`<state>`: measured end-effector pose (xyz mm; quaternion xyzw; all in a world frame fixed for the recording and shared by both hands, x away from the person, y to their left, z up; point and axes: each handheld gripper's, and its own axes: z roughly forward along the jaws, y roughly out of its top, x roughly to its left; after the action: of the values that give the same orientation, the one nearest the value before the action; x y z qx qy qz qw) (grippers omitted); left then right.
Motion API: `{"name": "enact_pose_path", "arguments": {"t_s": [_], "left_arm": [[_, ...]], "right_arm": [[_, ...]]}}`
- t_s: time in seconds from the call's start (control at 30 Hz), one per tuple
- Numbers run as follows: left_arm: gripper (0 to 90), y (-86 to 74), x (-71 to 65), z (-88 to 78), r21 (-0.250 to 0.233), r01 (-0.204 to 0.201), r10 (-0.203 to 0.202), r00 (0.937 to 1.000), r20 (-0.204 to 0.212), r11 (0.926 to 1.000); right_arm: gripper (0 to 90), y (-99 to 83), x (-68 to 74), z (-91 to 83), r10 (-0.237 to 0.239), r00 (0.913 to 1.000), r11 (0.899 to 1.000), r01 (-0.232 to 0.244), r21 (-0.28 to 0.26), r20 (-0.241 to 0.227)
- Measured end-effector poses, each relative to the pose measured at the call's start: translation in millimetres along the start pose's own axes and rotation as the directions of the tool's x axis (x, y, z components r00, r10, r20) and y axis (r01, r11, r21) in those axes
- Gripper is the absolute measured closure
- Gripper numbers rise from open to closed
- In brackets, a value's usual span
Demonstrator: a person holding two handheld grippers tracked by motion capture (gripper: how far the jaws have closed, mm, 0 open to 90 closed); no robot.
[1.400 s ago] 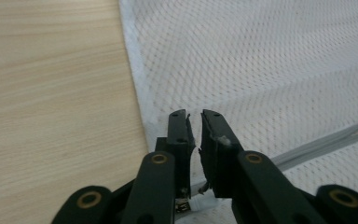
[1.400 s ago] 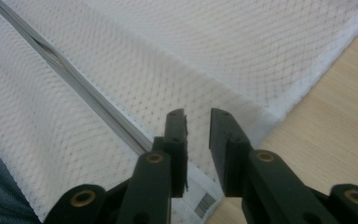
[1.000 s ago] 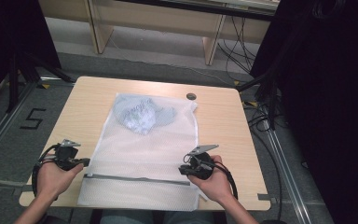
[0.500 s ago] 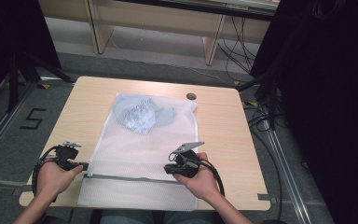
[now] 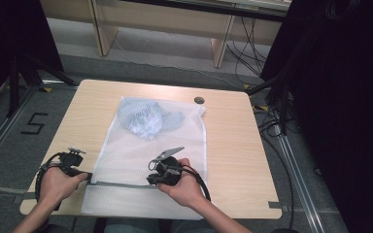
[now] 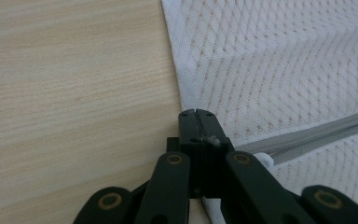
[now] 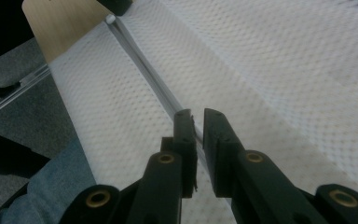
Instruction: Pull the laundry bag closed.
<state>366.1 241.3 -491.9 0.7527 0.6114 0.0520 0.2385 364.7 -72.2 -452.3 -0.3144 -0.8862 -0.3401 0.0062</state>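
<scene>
Mesh bag [image 5: 145, 160] lies flat mid-bench in the high view; left gripper [image 6: 196, 114] fingers clamp its zip-end corner, right gripper [image 7: 196, 116] fingers narrowly straddle the zip [image 7: 144, 65], so pull straight along it, keeping that corner taut.

We see the right tool [image 5: 151, 178] slide leftward along the grey zipper [image 5: 121, 184] of the white mesh bag [image 5: 141, 155]. A second ago it sat near the bag's right edge; now it stands over the middle of the zipper line, much nearer the left tool [image 5: 80, 174]. Its jaws have just been opening a little, a narrow gap between them, with the zipper track running into that gap.
</scene>
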Motion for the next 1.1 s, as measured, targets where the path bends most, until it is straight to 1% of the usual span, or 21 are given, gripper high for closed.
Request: {"name": "enact_pose_path", "arguments": {"t_s": [0.07,0.1,0.13,0.17,0.2,0.27,0.37,0.4,0.43,0.47,0.53,0.57,0.63,0.7,0.77,0.8,0.83,0.93,1.0,1.07,1.1], "left_arm": [[89.5,0.1,-0.2,-0.2,0.002,0.000,0.000,1.0000,-0.001,1.0000],[89.5,0.1,-0.2,-0.4,0.001,0.001,-0.001,1.0000,-0.003,1.0000],[89.5,0.3,-0.3,-1.1,0.002,-0.001,0.001,0.9999,-0.011,1.0000],[89.4,0.0,-0.1,-1.2,-0.007,0.001,-0.001,0.9998,-0.017,1.0000],[89.4,0.0,-0.1,-1.2,-0.007,0.001,-0.001,0.9998,-0.017,1.0000],[89.4,-0.4,0.9,-0.1,-0.011,0.001,-0.001,0.9998,-0.019,0.9999],[89.3,-0.7,1.5,1.2,-0.015,0.003,-0.003,0.9999,-0.016,0.9999],[89.4,-0.3,1.5,1.0,-0.008,0.001,-0.001,0.9998,-0.018,1.0000],[89.4,0.4,2.0,0.2,0.008,-0.001,0.001,0.9999,-0.013,1.0000],[89.4,0.5,2.0,0.2,0.008,-0.001,0.001,0.9999,-0.012,1.0000],[89.4,0.5,2.0,0.2,0.008,0.000,0.000,0.9999,-0.013,1.0000],[89.5,0.3,1.5,0.0,-0.002,0.001,-0.001,0.9998,-0.019,1.0000],[89.6,0.8,1.1,-1.1,0.003,0.005,-0.005,0.9998,-0.020,1.0000],[89.6,1.2,0.7,-2.0,-0.002,0.010,-0.010,0.9999,-0.009,0.9999],[89.6,0.7,-0.1,-1.3,-0.013,0.011,-0.011,0.9999,-0.011,0.9999],[89.6,0.8,0.0,-1.1,0.005,-0.002,0.002,0.9999,-0.015,1.0000],[89.7,1.0,0.0,-0.5,0.015,-0.001,0.001,0.9999,-0.011,0.9999],[89.7,1.6,0.4,-0.7,0.025,-0.004,0.004,0.9999,-0.013,0.9997],[89.8,1.8,0.6,-0.6,0.027,-0.004,0.004,0.9999,-0.012,0.9996],[89.8,2.0,0.9,-0.6,0.025,-0.004,0.004,0.9999,-0.012,0.9997],[89.8,1.9,1.6,-0.7,0.024,-0.005,0.005,0.9999,-0.010,0.9997]], "right_arm": [[84.1,1.3,1.7,1.7,0.004,1.0000,1.000,-0.004,0.005,-0.002],[84.2,3.3,4.1,5.2,0.001,0.9999,1.000,-0.001,0.008,-0.013],[84.1,5.0,5.0,8.1,-0.014,0.9998,1.000,0.014,0.007,-0.012],[84.1,8.0,7.9,13.0,-0.017,0.9995,1.000,0.018,0.007,-0.025],[84.1,8.0,7.9,13.0,-0.017,0.9995,1.000,0.018,0.007,-0.025],[83.7,12.0,11.1,19.5,-0.004,0.9994,1.000,0.004,0.005,-0.036],[83.7,14.1,12.1,23.6,0.002,0.9990,1.000,-0.001,0.003,-0.045],[83.6,14.9,11.1,25.9,-0.024,0.9987,1.000,0.023,-0.006,-0.046],[83.5,15.1,13.9,28.3,0.008,0.9988,1.000,-0.008,0.005,-0.048],[83.3,15.9,13.2,32.1,-0.023,0.9984,1.000,0.022,-0.004,-0.052],[83.0,16.4,16.6,34.6,0.005,0.9982,1.000,-0.005,0.005,-0.060],[82.9,18.2,16.8,38.5,-0.021,0.9975,1.000,0.021,-0.002,-0.067],[82.9,19.3,20.2,40.2,0.007,0.9977,1.000,-0.006,0.005,-0.068],[82.7,21.3,20.9,42.9,-0.005,0.9975,1.000,0.005,0.004,-0.070],[82.5,22.2,22.1,44.3,0.003,0.9971,1.000,-0.002,0.004,-0.076],[82.4,23.2,22.0,45.8,-0.007,0.9970,1.000,0.007,0.002,-0.077],[82.0,25.1,24.4,48.4,0.005,0.9967,1.000,-0.005,0.009,-0.081],[81.6,27.0,25.8,51.1,0.000,0.9972,1.000,0.001,0.006,-0.075],[81.4,29.2,26.9,53.6,-0.006,0.9962,1.000,0.007,0.011,-0.087],[81.4,31.7,30.2,57.2,0.017,0.9958,1.000,-0.016,0.023,-0.090],[81.4,32.9,29.9,59.1,0.006,0.9962,1.000,-0.004,0.015,-0.087]]}}
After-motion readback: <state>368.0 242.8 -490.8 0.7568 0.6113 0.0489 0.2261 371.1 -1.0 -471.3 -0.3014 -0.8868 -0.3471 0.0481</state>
